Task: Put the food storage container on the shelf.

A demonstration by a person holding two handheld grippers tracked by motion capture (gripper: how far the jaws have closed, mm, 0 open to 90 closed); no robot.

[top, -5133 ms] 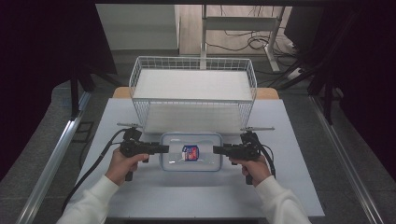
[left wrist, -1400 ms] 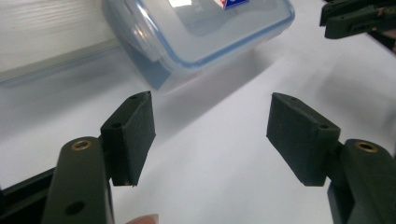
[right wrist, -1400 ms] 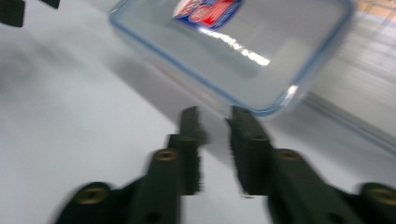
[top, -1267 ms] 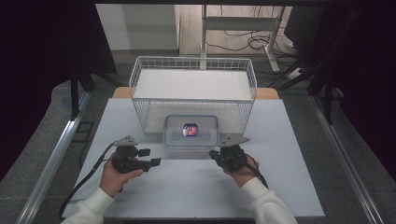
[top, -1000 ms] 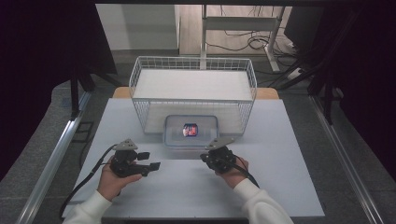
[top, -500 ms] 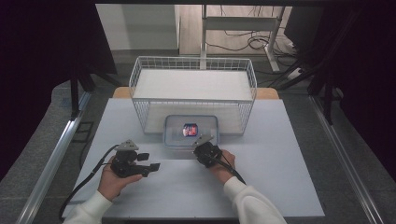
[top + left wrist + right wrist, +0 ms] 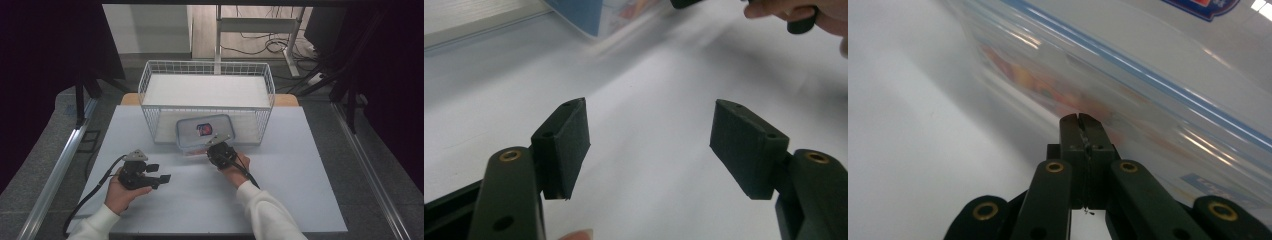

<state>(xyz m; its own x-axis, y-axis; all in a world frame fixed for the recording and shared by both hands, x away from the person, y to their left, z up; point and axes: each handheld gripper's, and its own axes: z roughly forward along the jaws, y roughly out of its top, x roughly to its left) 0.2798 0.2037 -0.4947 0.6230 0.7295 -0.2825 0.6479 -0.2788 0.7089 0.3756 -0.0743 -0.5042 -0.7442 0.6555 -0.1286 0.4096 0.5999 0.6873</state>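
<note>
A clear lidded container (image 7: 204, 131) with a blue seal and a red label lies on the white table, its far end inside the wire basket (image 7: 207, 67). My right gripper (image 7: 215, 148) is shut with nothing between its jaws. Its closed tip (image 7: 1079, 117) is right at the container's near wall (image 7: 1148, 75); whether it touches I cannot tell. My left gripper (image 7: 159, 173) rests low over the table at front left, apart from the container. Its jaws (image 7: 649, 112) stand open and empty. A corner of the container (image 7: 594, 15) lies beyond them.
The white wire basket stands at the table's back middle with its mesh front facing me. The white table (image 7: 300, 165) stretches bare to the right. A cable trails from each gripper. The person's right hand (image 7: 794, 12) shows past the left gripper's jaws.
Five seconds ago both grippers flanked the container near the table's front; it now sits at the basket. Over the last second the shut right gripper slid left along its near side. The left stayed put.
</note>
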